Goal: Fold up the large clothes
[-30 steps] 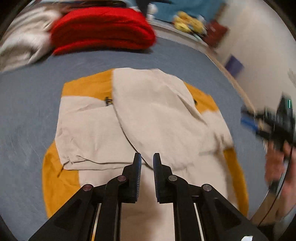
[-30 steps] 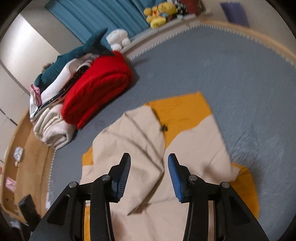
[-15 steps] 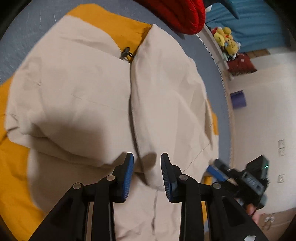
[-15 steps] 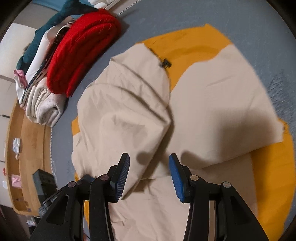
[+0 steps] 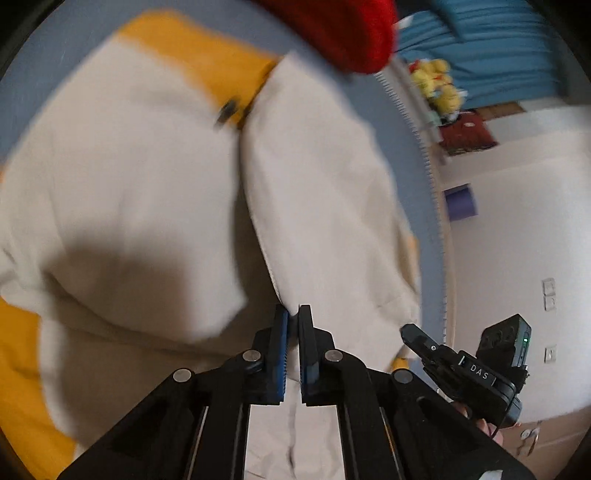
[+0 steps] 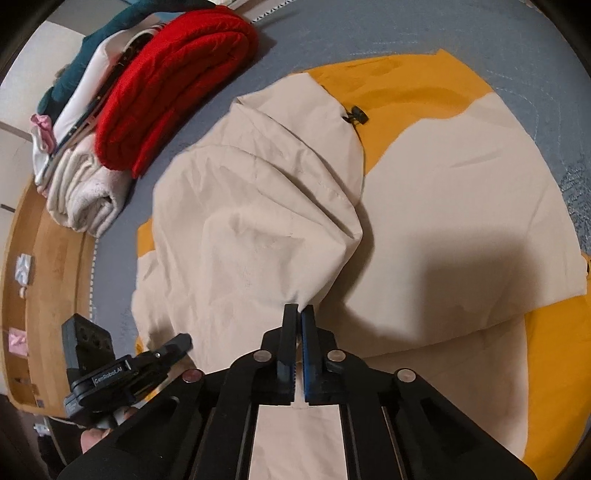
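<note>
A cream and yellow jacket (image 6: 240, 240) lies spread on the grey-blue mat (image 6: 406, 33), with both sleeves folded in over its body. My right gripper (image 6: 299, 310) is shut on the end of the cream sleeve and pinches a tuft of the cloth. In the left wrist view my left gripper (image 5: 293, 314) is shut on the cream edge of the jacket (image 5: 147, 203) where the two folded parts meet. Each gripper shows in the other's view: the right gripper (image 5: 406, 329) at the jacket's right edge, the left gripper (image 6: 184, 340) at its left edge. A black cord toggle (image 6: 356, 115) sits by the collar.
A folded red blanket (image 6: 173, 85) and a stack of folded clothes (image 6: 81, 184) lie at the mat's far left. A wooden border (image 6: 48, 258) runs round the mat. Yellow plush toys (image 5: 437, 86) and a blue curtain (image 5: 498, 55) stand by the white wall.
Both grippers came down onto the jacket and their jaws, open before, closed on the cream cloth. The left one also rolled.
</note>
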Demonstrator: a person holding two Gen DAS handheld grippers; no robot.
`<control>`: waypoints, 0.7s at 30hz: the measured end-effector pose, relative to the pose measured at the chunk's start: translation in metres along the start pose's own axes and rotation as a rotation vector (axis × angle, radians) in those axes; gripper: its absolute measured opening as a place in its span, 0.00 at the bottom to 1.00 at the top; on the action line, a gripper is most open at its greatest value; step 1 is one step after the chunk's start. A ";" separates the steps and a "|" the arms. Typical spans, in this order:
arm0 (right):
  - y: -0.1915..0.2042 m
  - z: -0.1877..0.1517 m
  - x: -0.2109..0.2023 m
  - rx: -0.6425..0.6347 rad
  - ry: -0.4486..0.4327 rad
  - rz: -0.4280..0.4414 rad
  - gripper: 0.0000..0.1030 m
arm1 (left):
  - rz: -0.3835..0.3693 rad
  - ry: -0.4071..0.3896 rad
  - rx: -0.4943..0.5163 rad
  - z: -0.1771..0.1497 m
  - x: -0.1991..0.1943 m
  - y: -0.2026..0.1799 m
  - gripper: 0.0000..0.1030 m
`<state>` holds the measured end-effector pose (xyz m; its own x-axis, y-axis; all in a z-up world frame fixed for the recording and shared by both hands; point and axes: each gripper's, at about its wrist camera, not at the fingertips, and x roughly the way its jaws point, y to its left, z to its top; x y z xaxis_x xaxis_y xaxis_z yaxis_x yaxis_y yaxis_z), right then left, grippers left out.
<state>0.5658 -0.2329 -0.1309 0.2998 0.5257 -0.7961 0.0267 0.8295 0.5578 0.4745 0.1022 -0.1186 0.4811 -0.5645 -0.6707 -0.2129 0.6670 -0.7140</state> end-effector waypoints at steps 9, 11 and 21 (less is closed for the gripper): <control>0.022 -0.010 -0.011 -0.056 0.002 -0.012 0.01 | 0.191 0.111 0.017 -0.008 0.016 0.009 0.06; 0.000 -0.017 0.010 0.023 0.083 -0.111 0.02 | 0.242 0.155 0.019 -0.013 0.033 0.014 0.07; 0.004 -0.005 -0.026 -0.004 -0.114 -0.299 0.32 | 0.440 -0.104 0.384 -0.013 -0.001 -0.059 0.21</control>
<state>0.5529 -0.2427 -0.1093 0.3844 0.2344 -0.8929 0.1258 0.9449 0.3022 0.4756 0.0570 -0.0790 0.5026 -0.1569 -0.8501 -0.0977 0.9668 -0.2362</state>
